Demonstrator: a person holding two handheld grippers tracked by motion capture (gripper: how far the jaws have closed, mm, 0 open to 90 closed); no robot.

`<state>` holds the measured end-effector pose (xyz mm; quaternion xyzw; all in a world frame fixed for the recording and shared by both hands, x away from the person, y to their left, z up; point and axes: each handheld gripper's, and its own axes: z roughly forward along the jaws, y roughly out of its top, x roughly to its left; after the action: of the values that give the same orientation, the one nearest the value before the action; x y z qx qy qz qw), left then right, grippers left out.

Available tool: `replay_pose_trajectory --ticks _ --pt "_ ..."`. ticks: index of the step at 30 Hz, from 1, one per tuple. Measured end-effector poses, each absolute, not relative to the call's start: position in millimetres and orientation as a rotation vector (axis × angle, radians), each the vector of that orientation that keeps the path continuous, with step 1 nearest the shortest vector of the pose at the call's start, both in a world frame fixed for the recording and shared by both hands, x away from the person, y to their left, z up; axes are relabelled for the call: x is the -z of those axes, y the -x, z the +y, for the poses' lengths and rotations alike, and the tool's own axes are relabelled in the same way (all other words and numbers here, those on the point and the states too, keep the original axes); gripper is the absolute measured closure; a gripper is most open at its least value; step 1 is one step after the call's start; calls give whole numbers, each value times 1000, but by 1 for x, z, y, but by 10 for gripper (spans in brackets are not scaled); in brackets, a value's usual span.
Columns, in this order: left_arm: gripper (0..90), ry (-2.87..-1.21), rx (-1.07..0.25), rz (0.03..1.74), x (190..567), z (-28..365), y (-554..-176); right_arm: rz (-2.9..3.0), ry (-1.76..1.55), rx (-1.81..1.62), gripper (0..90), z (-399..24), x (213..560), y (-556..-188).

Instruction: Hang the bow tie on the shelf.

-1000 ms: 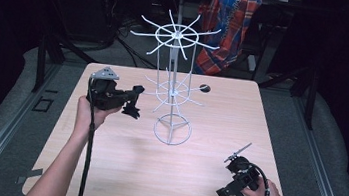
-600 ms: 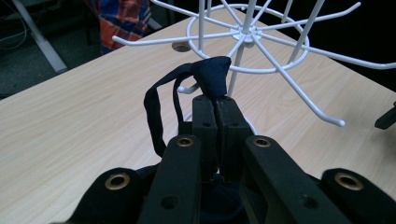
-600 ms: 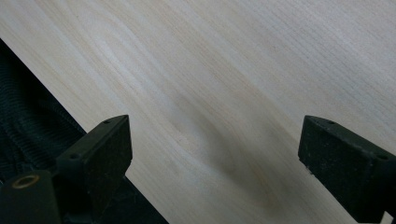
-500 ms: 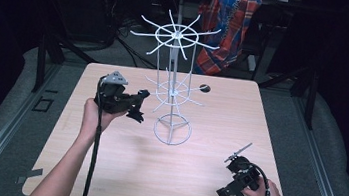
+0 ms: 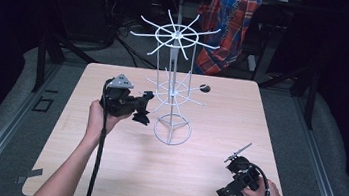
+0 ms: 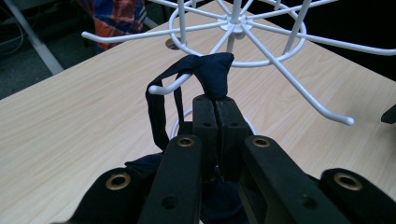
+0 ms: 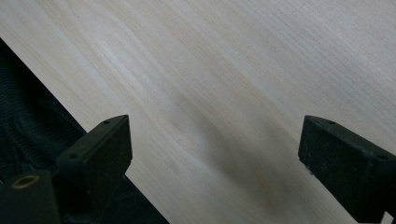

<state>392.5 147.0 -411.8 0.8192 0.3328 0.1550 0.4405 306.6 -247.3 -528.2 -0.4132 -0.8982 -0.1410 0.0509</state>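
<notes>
Jaws of my left gripper point(image 6: 215, 105) were pinched on a dark blue cloth loop point(image 6: 205, 74), hooked over an arm of the white wire rack point(image 5: 173, 90). My right gripper point(image 7: 215, 154) (low over the table point(image 5: 192, 181)) gaped wide, holding nothing.

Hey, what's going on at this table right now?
A person holds a gripper in each hand at a wooden table. The left gripper is shut on a dark blue cloth item, whose loop is draped over a hook of the white wire rack. The right gripper is open and holds nothing, low over the table's near right corner.
</notes>
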Motion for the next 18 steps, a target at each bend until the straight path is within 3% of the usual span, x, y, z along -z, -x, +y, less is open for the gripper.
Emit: replay_pose_trajectory --ticks 18 --pt "887 -2063 -386 802 420 134 -395 -2726 1260 440 93 -247 528 -306"
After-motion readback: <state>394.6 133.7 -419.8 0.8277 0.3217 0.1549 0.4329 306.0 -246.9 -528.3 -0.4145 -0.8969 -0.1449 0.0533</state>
